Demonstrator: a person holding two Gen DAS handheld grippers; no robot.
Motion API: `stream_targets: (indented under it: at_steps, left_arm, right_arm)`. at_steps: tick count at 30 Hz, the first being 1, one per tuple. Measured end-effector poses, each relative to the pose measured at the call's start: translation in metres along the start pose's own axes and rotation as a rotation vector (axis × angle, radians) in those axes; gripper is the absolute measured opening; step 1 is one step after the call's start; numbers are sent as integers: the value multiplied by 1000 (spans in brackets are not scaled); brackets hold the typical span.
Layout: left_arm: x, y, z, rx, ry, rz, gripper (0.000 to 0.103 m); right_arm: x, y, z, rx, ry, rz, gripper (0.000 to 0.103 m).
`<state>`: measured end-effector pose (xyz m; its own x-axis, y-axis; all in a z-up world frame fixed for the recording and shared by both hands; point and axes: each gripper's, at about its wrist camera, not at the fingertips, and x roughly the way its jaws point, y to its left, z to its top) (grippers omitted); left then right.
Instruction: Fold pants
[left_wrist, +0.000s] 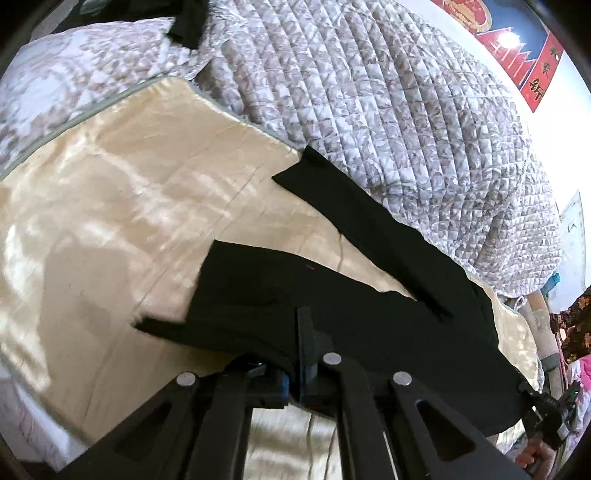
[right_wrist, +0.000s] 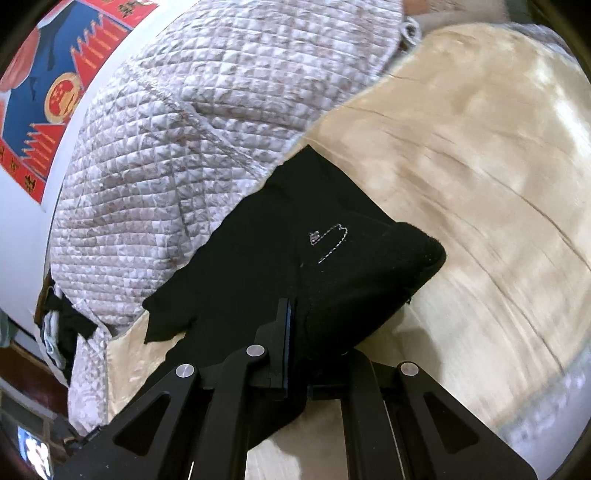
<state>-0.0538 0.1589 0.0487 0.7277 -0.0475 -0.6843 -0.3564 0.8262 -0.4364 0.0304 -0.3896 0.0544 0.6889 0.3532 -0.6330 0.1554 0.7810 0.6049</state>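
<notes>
Clamping black pants (left_wrist: 369, 325) edges, left hand-held gripper (left_wrist: 304, 354) and right hand-held gripper (right_wrist: 291, 332) both closed, over cream bedspread (left_wrist: 129, 206).

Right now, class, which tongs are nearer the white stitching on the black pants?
Right. The right tongs grip the pants just below the white stitching; the left tongs grip elsewhere, stitching unseen there.

Black pants (left_wrist: 362, 295), cream sheet (left_wrist: 129, 206), grey-floral quilt (left_wrist: 369, 92)
</notes>
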Motion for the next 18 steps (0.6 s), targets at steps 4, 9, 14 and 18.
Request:
stream_targets:
  at_steps: [4,9,14,18]
  left_arm:
    - [3,3,-25,14,49,24,4]
    - [-7,7,-44,19,56,26,4]
    - [2,17,-44,-15,99,19,9]
    - [-8,37,-38,-66,64,127,10]
  right_arm:
    - [5,-27,-18,57,54,-64,4]
    - [-5,-33,-23,62,45,-84,4]
    - [3,-42,-25,91,87,-100,6]
    - [-6,-48,-32,107,75,-140,20]
